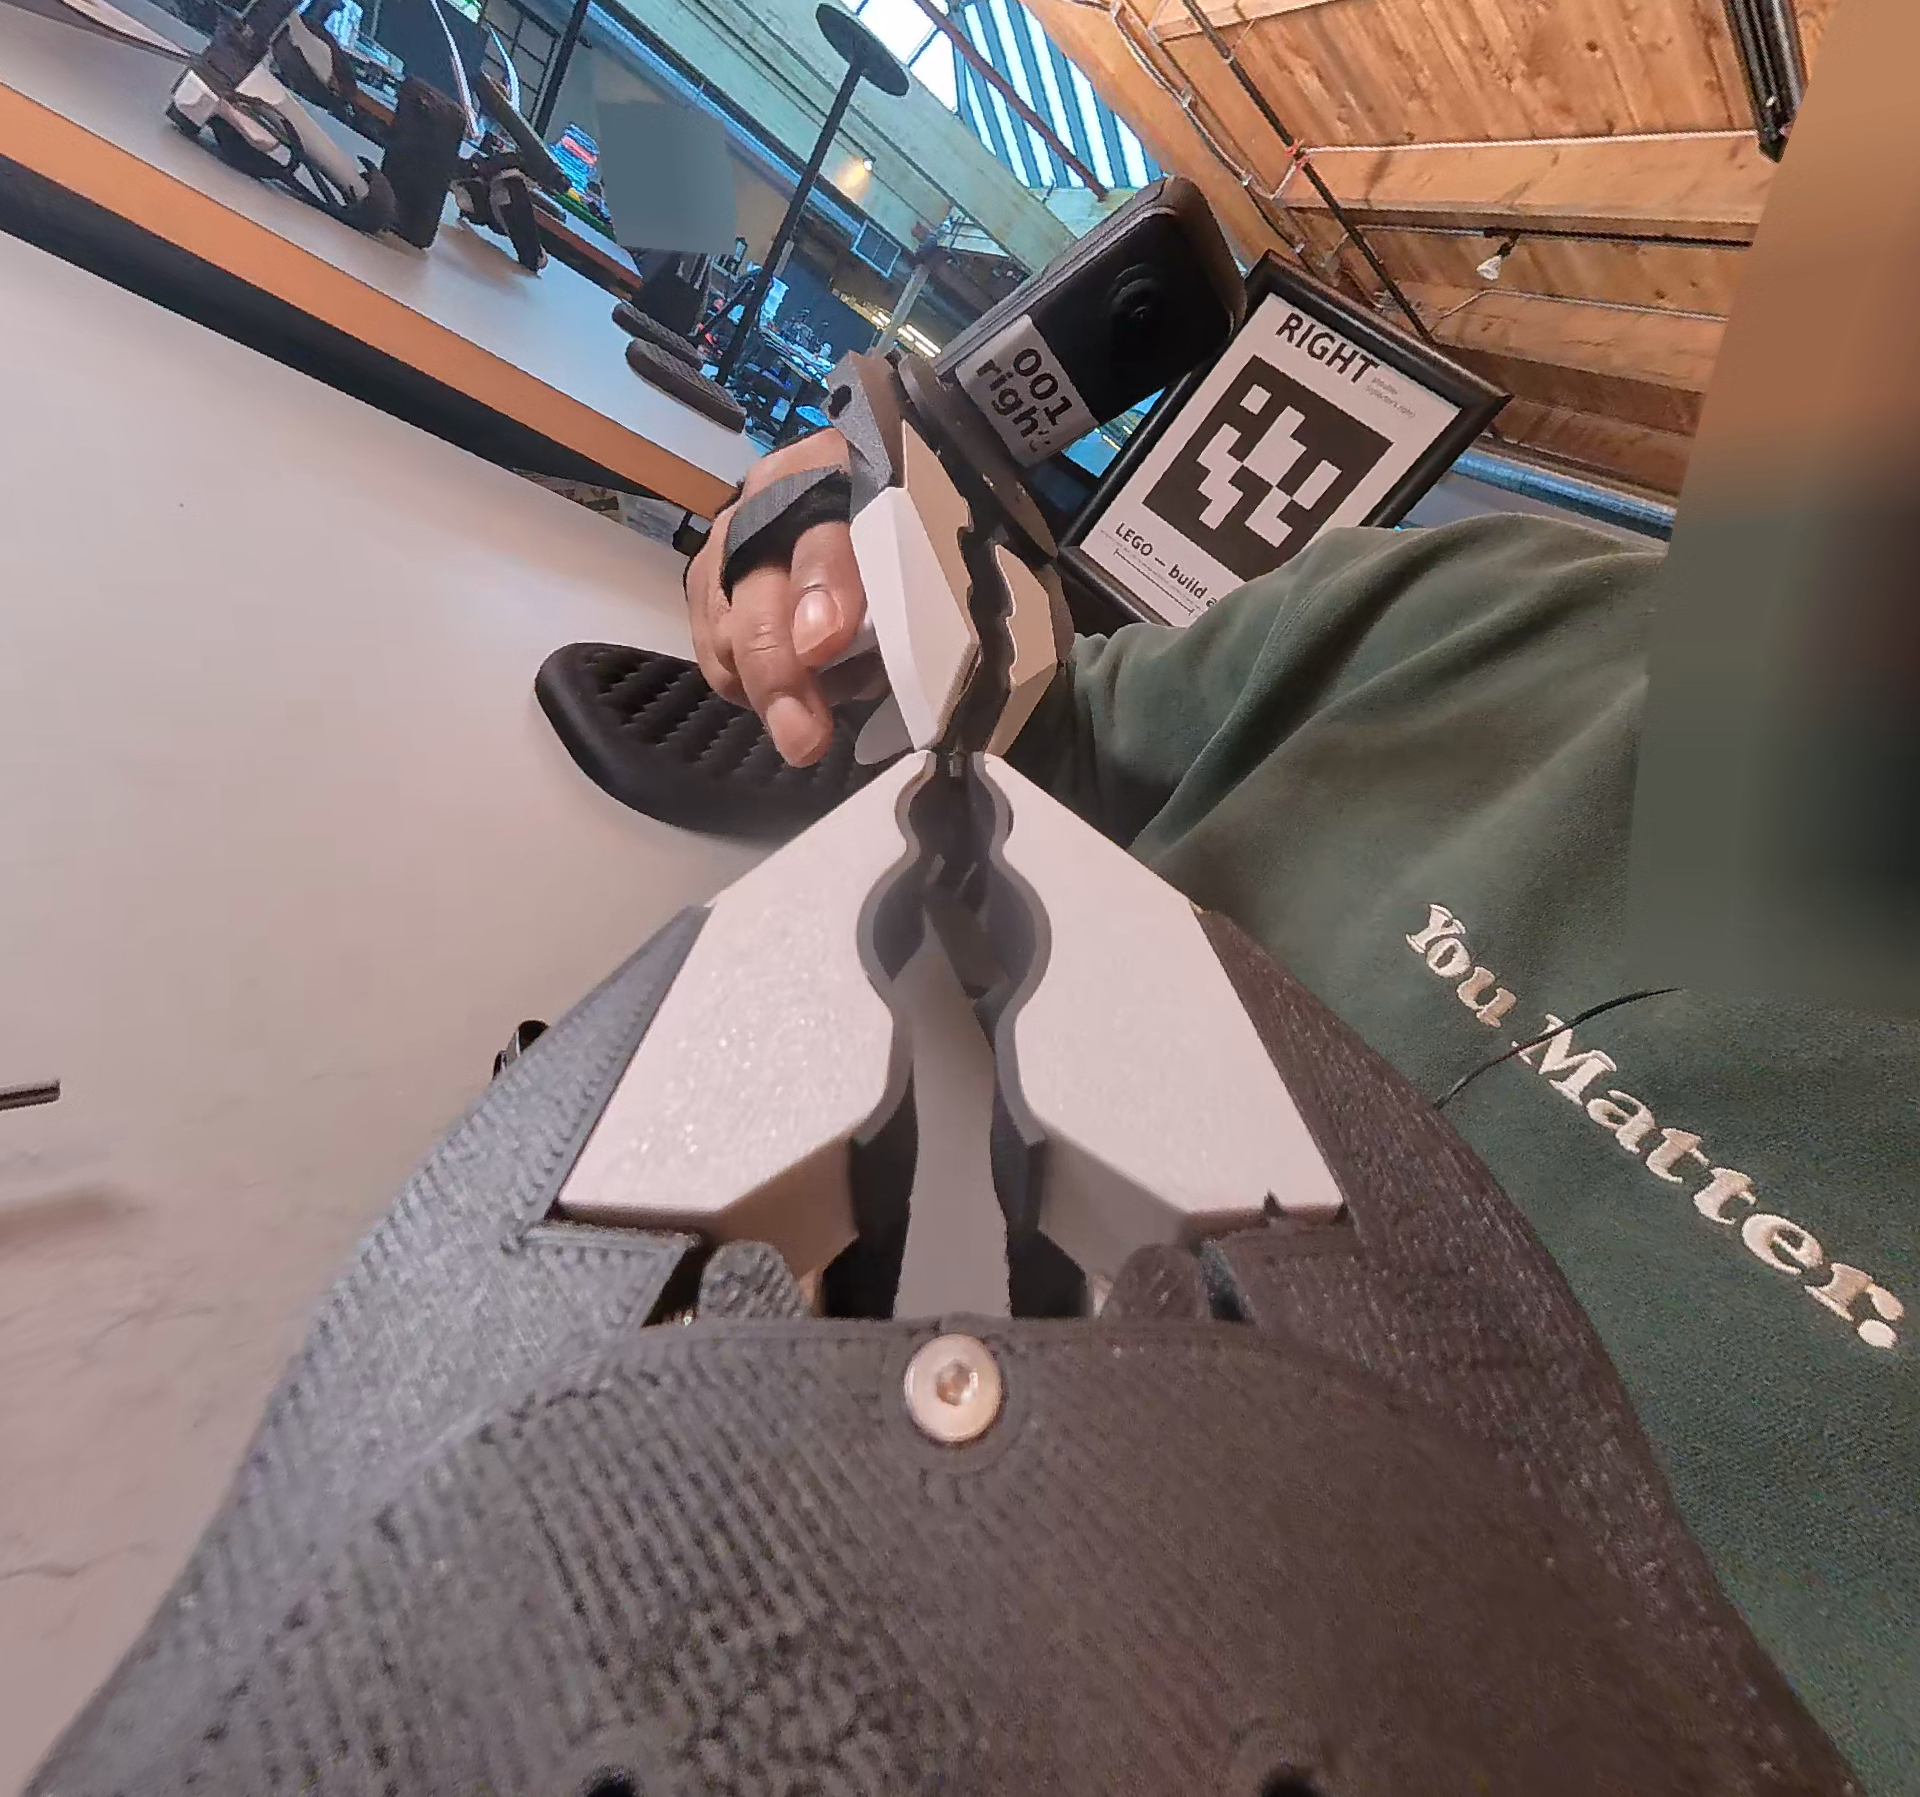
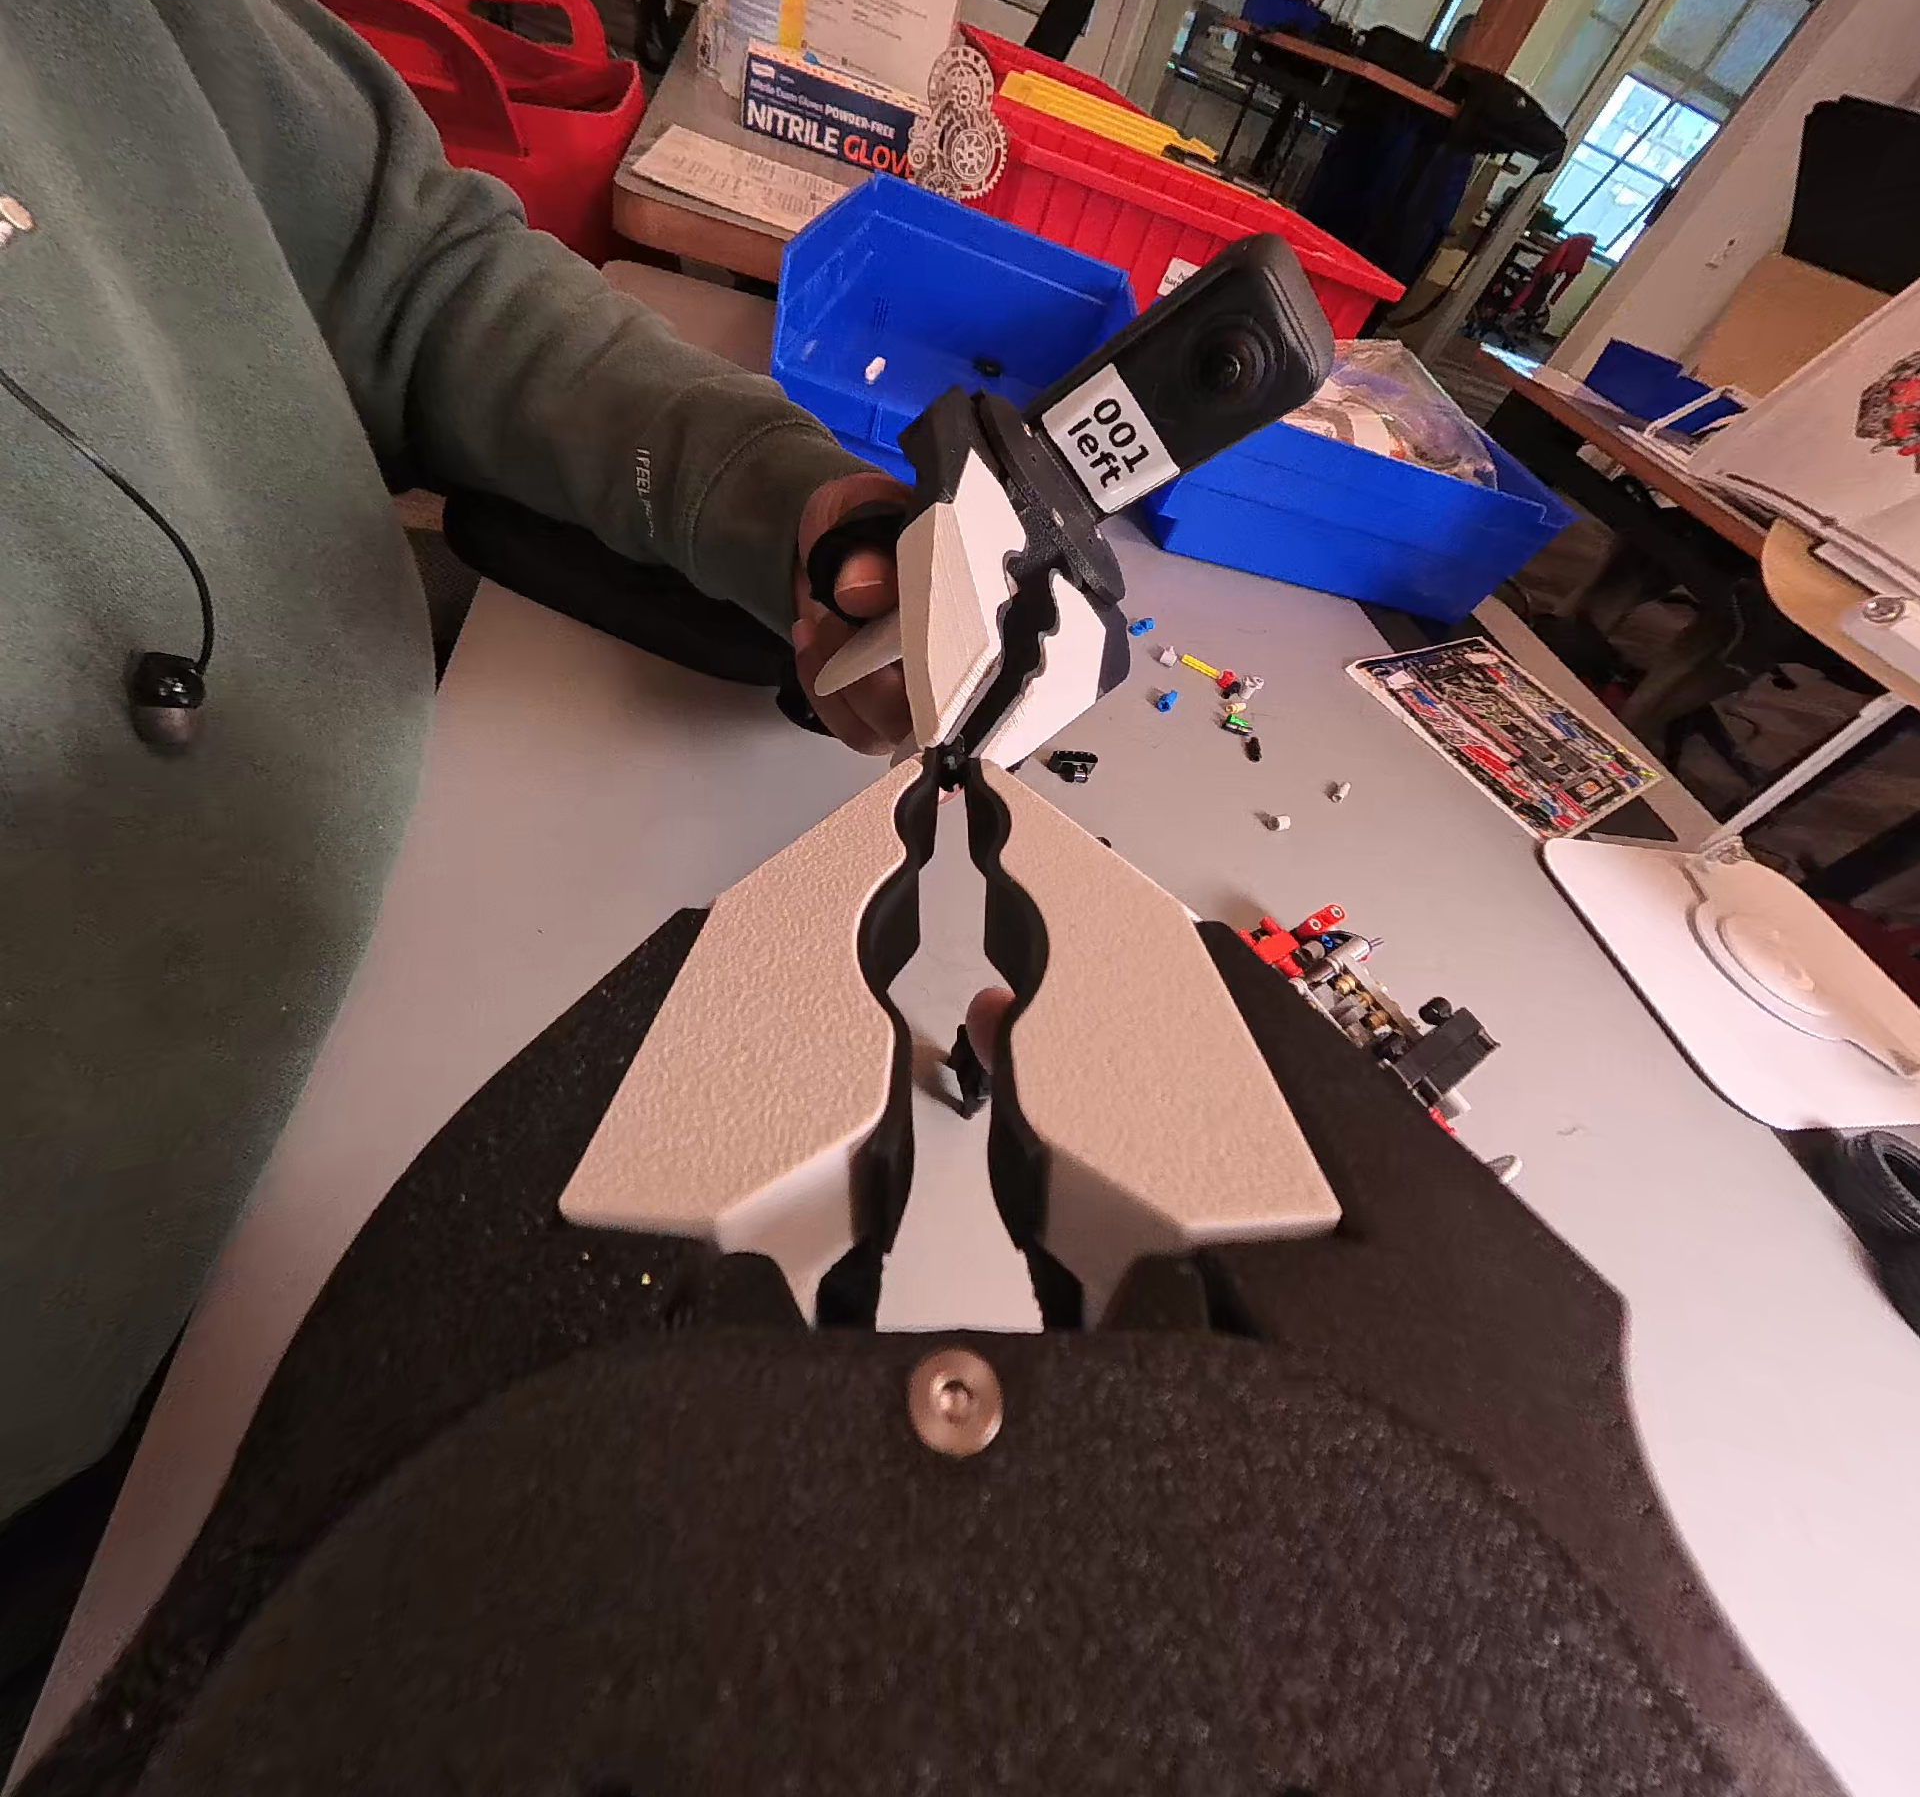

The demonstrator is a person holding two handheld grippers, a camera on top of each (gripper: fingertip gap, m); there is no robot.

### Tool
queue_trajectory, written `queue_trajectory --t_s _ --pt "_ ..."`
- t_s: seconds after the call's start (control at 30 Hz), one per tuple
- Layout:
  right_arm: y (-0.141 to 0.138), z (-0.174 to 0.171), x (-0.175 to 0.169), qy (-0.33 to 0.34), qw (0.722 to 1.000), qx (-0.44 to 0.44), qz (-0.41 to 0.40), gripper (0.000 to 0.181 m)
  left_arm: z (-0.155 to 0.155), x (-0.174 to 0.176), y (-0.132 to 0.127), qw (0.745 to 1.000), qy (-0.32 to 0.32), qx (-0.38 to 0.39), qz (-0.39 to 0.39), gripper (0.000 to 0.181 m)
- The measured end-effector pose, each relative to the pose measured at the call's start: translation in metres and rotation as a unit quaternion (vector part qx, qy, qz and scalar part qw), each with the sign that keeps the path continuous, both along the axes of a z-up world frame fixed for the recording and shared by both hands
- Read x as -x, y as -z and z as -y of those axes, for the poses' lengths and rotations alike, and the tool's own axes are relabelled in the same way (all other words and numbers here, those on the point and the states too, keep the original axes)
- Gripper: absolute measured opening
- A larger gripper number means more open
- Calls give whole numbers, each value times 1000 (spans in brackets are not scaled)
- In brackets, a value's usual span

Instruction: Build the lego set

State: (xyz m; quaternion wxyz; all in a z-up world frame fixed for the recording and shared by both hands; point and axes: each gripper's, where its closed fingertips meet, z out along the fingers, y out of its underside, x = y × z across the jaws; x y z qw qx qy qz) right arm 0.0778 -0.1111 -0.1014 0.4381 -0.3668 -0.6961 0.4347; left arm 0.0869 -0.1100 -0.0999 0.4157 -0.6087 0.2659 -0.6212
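Observation:
My two grippers meet tip to tip above the grey table (image 2: 582, 812). My left gripper (image 1: 925, 760) is shut, its tips pinched on a small black lego piece (image 1: 951, 763). My right gripper (image 2: 948, 773) is shut on the same small black piece (image 2: 948, 783), with only a narrow gap between its tips. Each view shows the other gripper, hand-held, coming in from above: the right gripper in the left wrist view (image 1: 940, 734), the left gripper in the right wrist view (image 2: 954, 745). A partly built red, grey and black lego model (image 2: 1371, 1009) lies to the right.
Loose small pieces (image 2: 1226, 698) and a printed sheet (image 2: 1507, 734) lie on the table's right side. Blue bins (image 2: 935, 313) and a red bin (image 2: 1143, 189) stand behind. A black tyre (image 2: 1881, 1186) is at the right edge. A black perforated pad (image 1: 665, 729) and a framed marker sign (image 1: 1278, 459) are nearby. Less than 4 cm separates the two grippers' tips.

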Motion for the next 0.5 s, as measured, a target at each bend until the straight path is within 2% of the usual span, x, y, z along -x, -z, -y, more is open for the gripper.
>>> queue_trajectory --t_s 0.1,0.2,0.27,0.33,0.43,0.5 --pt "2 -4 1 8 1000 -4 15 3 -5 2 2 1000 -19 -1 -11 3" --pt "14 -15 -1 20 997 -10 75 3 -20 13 12 993 -82 -37 -77 18" --pt "34 -29 -4 38 987 -33 151 2 -31 23 40 971 -122 -75 -192 22" --pt "55 -39 -8 40 973 -58 221 3 -33 25 66 949 -129 -96 -273 24" --pt "75 -43 -8 25 952 -82 295 3 -36 20 96 914 -127 -121 -366 25" --pt "82 -46 -6 16 939 -102 329 3 -38 15 107 902 -123 -133 -392 24"
